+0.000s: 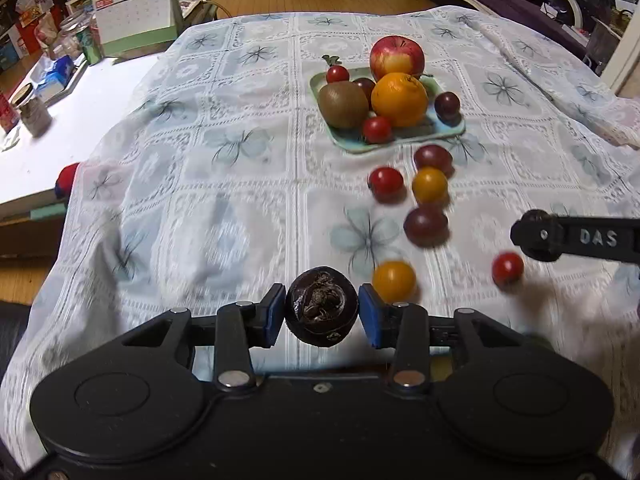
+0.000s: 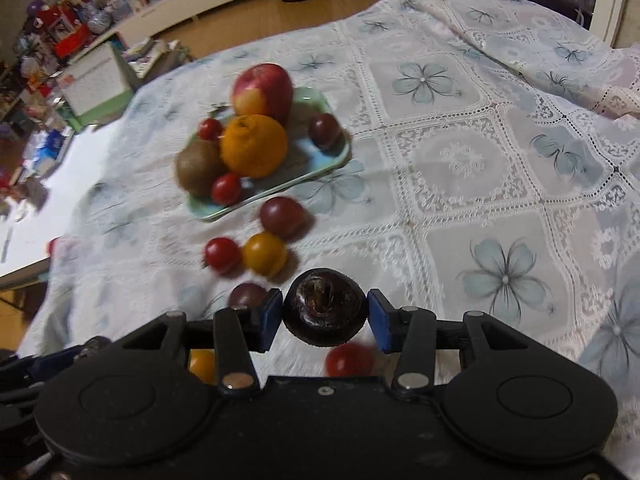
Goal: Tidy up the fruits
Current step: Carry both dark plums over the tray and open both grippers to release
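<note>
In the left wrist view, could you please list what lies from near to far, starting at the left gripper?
Left gripper with dark fruit → yellow tomato → purple tomato → tray → apple → calendar.

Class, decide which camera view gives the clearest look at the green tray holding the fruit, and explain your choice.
Left wrist view: the green tray is sharper, near front edge and right rim visible. In the right wrist view the tray is motion-blurred and seen at an angle, though its right side shows.
</note>
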A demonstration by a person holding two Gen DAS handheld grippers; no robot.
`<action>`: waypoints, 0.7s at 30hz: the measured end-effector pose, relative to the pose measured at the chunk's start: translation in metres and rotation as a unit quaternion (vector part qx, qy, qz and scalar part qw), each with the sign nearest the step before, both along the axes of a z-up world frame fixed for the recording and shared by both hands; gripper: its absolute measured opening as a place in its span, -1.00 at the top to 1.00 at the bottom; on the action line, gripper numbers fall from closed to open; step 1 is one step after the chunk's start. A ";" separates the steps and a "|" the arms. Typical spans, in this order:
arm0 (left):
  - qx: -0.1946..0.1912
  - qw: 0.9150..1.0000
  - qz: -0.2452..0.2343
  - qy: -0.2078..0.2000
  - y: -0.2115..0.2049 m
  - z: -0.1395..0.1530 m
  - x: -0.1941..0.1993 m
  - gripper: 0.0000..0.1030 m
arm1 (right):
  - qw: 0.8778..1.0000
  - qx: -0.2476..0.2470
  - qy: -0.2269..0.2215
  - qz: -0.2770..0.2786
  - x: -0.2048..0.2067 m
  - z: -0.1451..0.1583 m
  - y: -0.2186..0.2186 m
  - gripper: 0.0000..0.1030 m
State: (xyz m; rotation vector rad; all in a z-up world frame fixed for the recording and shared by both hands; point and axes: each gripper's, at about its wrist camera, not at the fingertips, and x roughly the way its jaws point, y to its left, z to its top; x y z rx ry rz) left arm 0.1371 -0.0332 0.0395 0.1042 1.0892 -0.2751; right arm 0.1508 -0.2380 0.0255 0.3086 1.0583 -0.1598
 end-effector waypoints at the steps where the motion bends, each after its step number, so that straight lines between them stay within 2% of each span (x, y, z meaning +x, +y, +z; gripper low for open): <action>1: -0.003 1.000 0.000 0.000 0.003 0.001 -0.007 0.05 | 1.000 0.004 -0.001 0.007 -0.008 0.004 0.003 0.08; 5: -0.019 1.000 0.005 0.007 0.016 -0.002 -0.034 0.05 | 0.999 0.019 0.000 0.034 -0.044 0.013 0.014 0.08; 12: -0.011 1.000 0.029 0.000 0.031 -0.015 -0.073 0.05 | 0.997 0.007 0.012 0.077 -0.100 0.012 0.035 0.08; 21: -0.014 0.999 0.046 0.025 0.039 -0.036 -0.100 0.05 | 0.994 0.032 0.062 0.087 -0.134 -0.007 0.036 0.08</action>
